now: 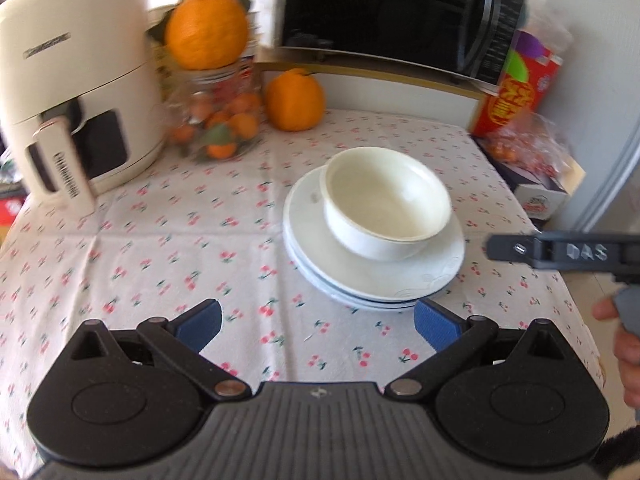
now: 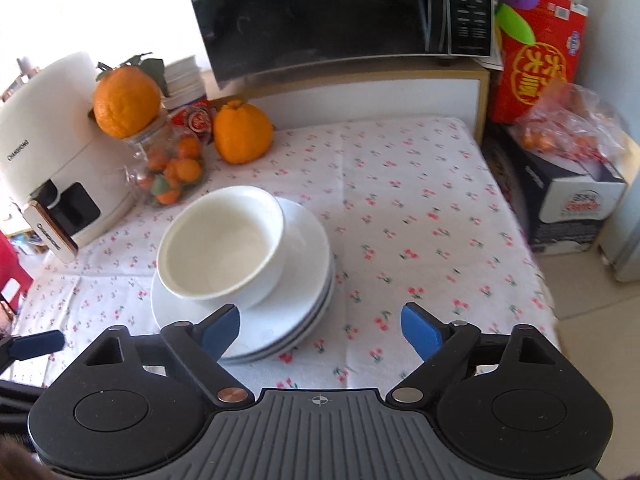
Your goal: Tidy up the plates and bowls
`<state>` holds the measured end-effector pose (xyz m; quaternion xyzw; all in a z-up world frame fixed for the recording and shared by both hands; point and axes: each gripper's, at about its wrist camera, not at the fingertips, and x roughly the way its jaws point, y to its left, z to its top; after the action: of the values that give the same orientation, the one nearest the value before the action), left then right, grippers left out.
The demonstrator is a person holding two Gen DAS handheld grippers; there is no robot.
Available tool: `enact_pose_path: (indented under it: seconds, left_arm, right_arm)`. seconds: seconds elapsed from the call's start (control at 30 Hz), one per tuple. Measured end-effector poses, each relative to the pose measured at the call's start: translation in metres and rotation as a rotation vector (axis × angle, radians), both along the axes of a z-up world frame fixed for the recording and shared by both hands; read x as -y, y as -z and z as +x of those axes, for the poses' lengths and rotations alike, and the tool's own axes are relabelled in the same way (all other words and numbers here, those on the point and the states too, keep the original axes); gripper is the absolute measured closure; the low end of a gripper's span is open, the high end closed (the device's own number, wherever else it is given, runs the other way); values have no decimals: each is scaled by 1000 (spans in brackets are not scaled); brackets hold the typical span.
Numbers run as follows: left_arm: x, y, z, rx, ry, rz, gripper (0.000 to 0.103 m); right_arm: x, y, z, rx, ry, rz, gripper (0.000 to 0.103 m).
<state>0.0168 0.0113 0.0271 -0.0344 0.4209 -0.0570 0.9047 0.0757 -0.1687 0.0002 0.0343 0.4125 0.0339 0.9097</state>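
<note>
Holding both claws spread wide and clamped on nothing, we hover the left gripper and right gripper over the near half of the table.

A white bowl sits empty on a stack of plates near the table's middle. From the left wrist, bare cloth lies open to the left of the stack; from the right wrist, open cloth runs from the stack to the table's right edge, where the floor drops away.

Along the back stand an air fryer, a glass jar holding small oranges with a big orange on top, a second orange on the cloth, and a microwave on a raised shelf.

Only the left wrist shows the right gripper's finger reaching in beside the plates; only the right wrist shows the dark box past the right edge.
</note>
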Motion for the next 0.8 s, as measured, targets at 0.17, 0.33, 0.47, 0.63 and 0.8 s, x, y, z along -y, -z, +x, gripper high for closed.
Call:
enact_pose_path:
  seconds: [0.17, 0.33, 0.47, 0.63, 0.8]
  left_arm:
    - [-6, -5, -10, -21, -78, 19, 0]
    - [-10, -5, -19, -53, -129, 40, 0]
    - [-12, -5, -22, -62, -153, 54, 0]
    - [-11, -5, -22, -48, -145, 119, 0]
    - [-13, -4, -20, -56, -135, 125, 0]
  right_arm:
    - [-5, -7, -15, -24, 62, -31, 8]
    - [-17, -10, -31, -5, 48, -72, 2]
    - [-25, -6, -34, 10, 62, -89, 2]
    - [-29, -5, -32, 15, 55, -76, 2]
    - [-40, -6, -32, 41, 32, -117, 2]
